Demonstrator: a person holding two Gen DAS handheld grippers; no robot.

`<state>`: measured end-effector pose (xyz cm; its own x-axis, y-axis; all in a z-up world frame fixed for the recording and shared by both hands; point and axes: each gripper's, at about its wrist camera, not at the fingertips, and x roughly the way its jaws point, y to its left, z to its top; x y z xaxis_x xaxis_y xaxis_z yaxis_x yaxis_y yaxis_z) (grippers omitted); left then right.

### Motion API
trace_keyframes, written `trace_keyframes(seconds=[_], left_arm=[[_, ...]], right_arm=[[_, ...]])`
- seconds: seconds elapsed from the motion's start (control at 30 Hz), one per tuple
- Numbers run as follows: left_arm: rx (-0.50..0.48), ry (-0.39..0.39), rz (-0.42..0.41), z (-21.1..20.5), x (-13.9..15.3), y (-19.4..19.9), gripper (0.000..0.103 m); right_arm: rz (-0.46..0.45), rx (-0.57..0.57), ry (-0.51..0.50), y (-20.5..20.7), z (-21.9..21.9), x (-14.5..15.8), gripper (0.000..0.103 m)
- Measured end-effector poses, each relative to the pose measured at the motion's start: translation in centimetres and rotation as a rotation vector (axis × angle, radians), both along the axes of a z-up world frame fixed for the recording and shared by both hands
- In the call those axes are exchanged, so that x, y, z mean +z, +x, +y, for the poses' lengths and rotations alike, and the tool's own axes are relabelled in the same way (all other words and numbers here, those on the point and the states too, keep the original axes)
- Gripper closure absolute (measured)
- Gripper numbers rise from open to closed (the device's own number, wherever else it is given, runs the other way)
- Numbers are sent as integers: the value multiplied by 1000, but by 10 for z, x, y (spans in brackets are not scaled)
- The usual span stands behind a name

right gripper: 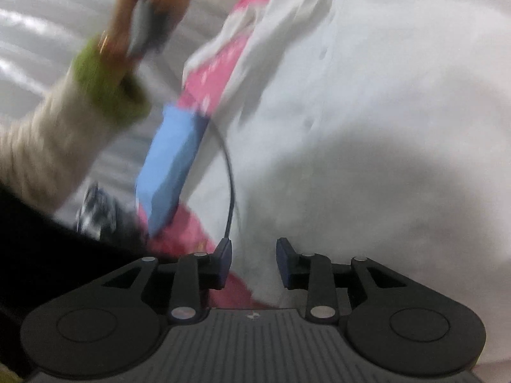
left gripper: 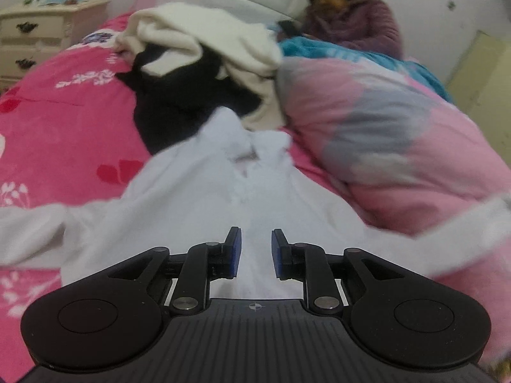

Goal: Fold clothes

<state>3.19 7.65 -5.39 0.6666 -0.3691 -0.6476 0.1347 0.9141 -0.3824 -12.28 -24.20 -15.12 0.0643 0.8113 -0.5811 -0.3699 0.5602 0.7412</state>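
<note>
A white garment [left gripper: 223,191] lies spread over the pink flowered bed sheet [left gripper: 64,121], collar end away from me. My left gripper [left gripper: 255,252] hovers above its near part, open, with nothing between the blue pads. In the right wrist view the same white garment [right gripper: 367,127] fills the right side, blurred. My right gripper [right gripper: 254,261] stands open at the garment's edge, and its pads press on nothing. A hand in a green cuff and cream sleeve [right gripper: 105,73] is at the upper left, holding a dark grey object.
A pile of cream and black clothes [left gripper: 198,48] lies behind the garment. A pink and grey quilt [left gripper: 383,134] bulges on the right. A person [left gripper: 351,22] sits at the headboard. A cream nightstand [left gripper: 48,32] stands at the left. A blue strip [right gripper: 172,166] and black cable [right gripper: 228,175] hang at the bed edge.
</note>
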Motion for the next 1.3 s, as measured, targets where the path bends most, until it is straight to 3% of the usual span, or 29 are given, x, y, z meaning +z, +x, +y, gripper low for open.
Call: trace_keyframes(seconds=[0.13, 0.3, 0.4, 0.5, 0.63, 0.9, 0.93, 0.97, 1.0, 1.3], left_arm=[[-174, 67, 48, -28, -2, -47, 79], [-446, 207, 109, -87, -42, -119, 79], [-605, 284, 108, -118, -66, -157, 79], [-686, 356, 89, -134, -85, -177, 79], [-680, 418, 143, -133, -104, -179, 79], [-654, 384, 159, -124, -111, -179, 79], [-657, 388, 152, -125, -112, -184, 79], [-661, 392, 146, -125, -112, -185, 79], [-665, 395, 141, -125, -112, -186, 79], [-684, 369, 160, -115, -108, -183, 79]], right_arm=[[-177, -266, -99, -13, -62, 41, 69], [-365, -504, -469, -40, -120, 80, 69], [-346, -541, -560, -49, -133, 78, 69], [-288, -548, -579, -49, -136, 63, 69], [-261, -541, -518, -45, -128, 45, 69], [-147, -532, -492, -31, -121, 18, 72], [-137, -533, -485, -31, -122, 17, 78], [-125, -536, -468, -33, -124, 17, 95], [-112, -541, -445, -34, -126, 17, 101], [-82, -591, -407, -63, -130, 38, 101]])
